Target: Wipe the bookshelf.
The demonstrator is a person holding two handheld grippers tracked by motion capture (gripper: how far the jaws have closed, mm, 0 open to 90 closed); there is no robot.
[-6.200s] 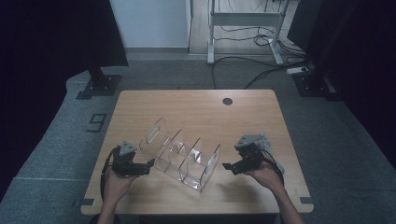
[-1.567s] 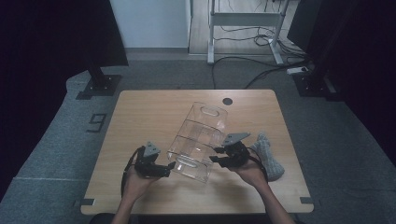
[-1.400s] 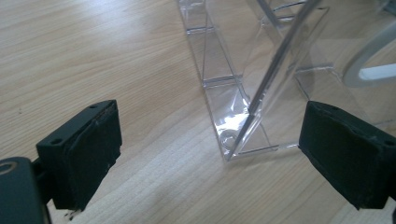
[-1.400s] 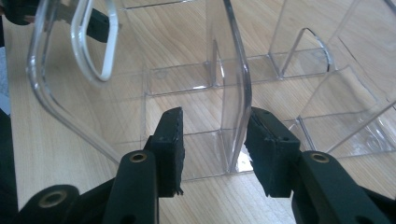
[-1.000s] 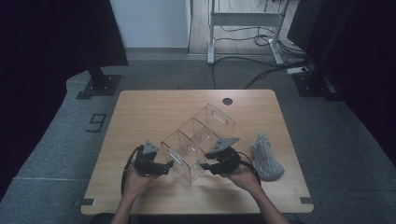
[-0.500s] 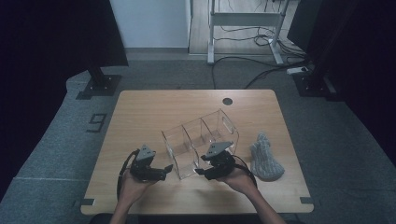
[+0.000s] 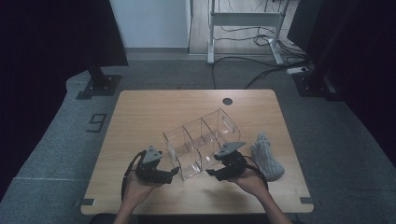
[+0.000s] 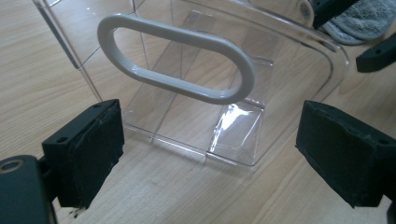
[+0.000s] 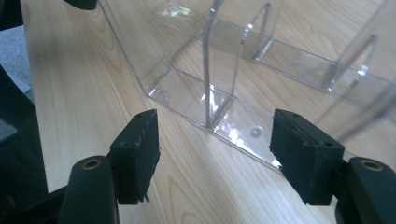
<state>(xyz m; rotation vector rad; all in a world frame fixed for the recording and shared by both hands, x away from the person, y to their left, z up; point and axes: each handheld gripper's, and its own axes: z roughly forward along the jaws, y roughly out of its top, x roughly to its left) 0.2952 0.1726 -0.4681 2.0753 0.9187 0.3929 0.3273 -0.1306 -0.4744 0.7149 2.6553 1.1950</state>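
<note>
Clear acrylic three-compartment organizer with white oval handle [image 7: 198,142] sits between your grippers, long axis running away up-right. Left gripper [image 7: 173,171]: wide open, empty, handle end dead ahead. Right gripper [image 7: 211,173]: jaws just been opening, nothing between pads, side wall just ahead.

We note a grey cloth [image 7: 267,157] lying crumpled on the wooden table [image 7: 154,112], near its right edge. A small dark round grommet hole [image 7: 227,101] sits near the table's far edge. On the grey carpet [image 7: 65,135] left of the table we see a dark floor marker [image 7: 96,122] shaped like a nine. Beyond the table, a white desk frame [image 7: 245,23] stands with cables [image 7: 254,70] trailing past it, and a black stand base [image 7: 99,85] rests at far left.
</note>
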